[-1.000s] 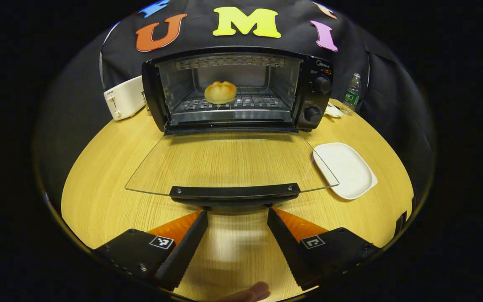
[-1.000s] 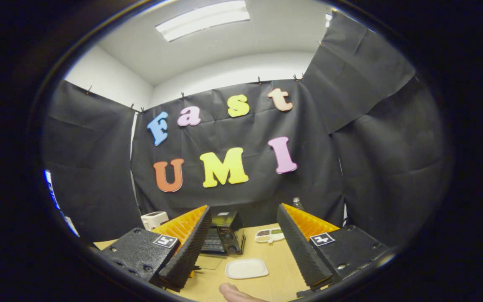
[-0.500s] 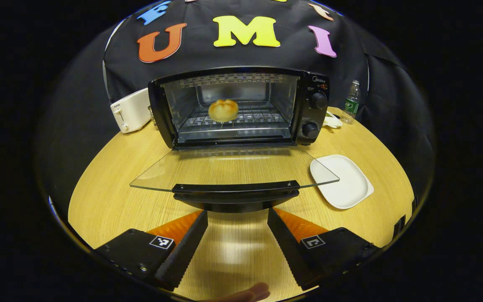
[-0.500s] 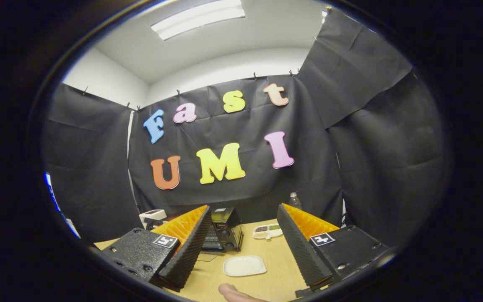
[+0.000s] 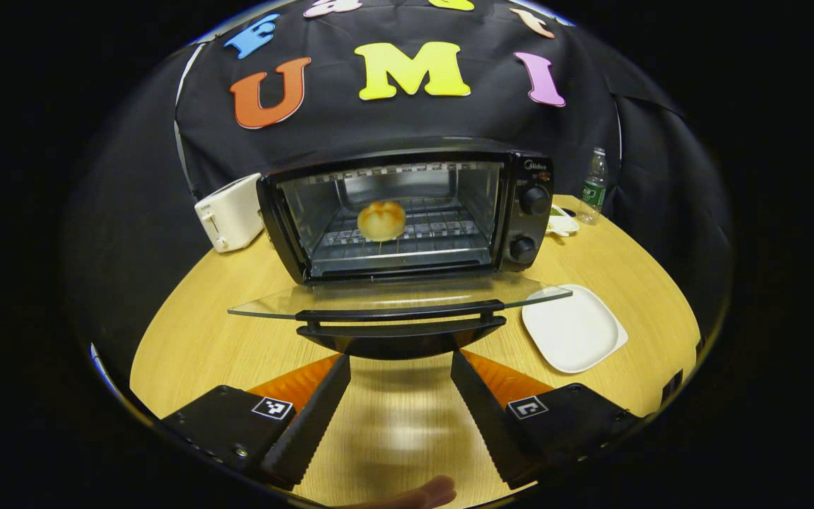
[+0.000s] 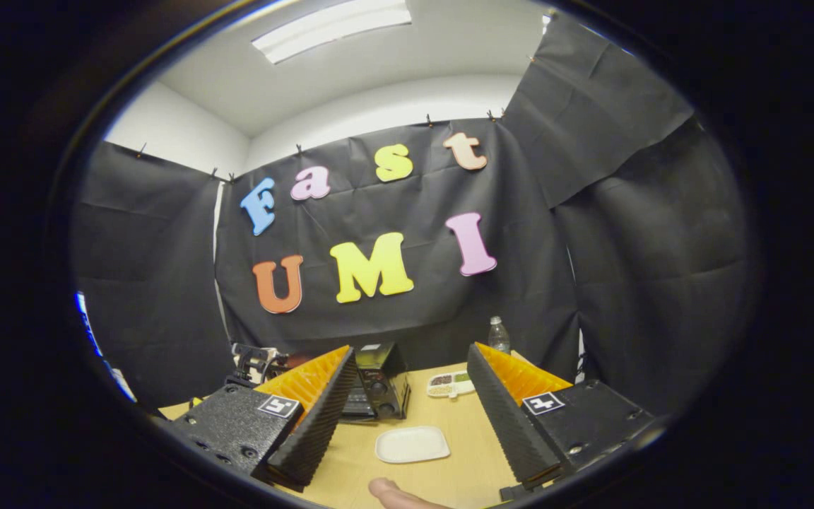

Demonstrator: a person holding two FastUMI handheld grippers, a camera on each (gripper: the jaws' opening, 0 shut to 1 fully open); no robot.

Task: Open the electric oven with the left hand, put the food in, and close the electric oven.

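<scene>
The black electric oven (image 5: 527, 212) stands at the back of the round wooden table (image 5: 202, 339). A round golden bun (image 5: 381, 220) lies on its wire rack. The glass door (image 5: 407, 295) hangs part-way up, nearly edge-on to me, with its black handle (image 5: 400, 322) at the front. My left gripper (image 5: 400, 360) is open, its fingertips right under the handle, one at each side of the handle's middle. My right gripper (image 6: 410, 353) is open, holds nothing, and is raised high over the table's near side. From there the oven (image 6: 379, 382) shows small and far off.
An empty white plate (image 5: 573, 329) lies right of the door, also in the right gripper view (image 6: 413, 444). A white toaster (image 5: 232, 212) stands left of the oven. A water bottle (image 5: 594, 185) and a small divided dish (image 5: 561, 223) sit at the back right.
The oven door has swung up from lying almost flat to a shallow tilt, and my left gripper has risen with the handle. The right gripper has barely moved.
</scene>
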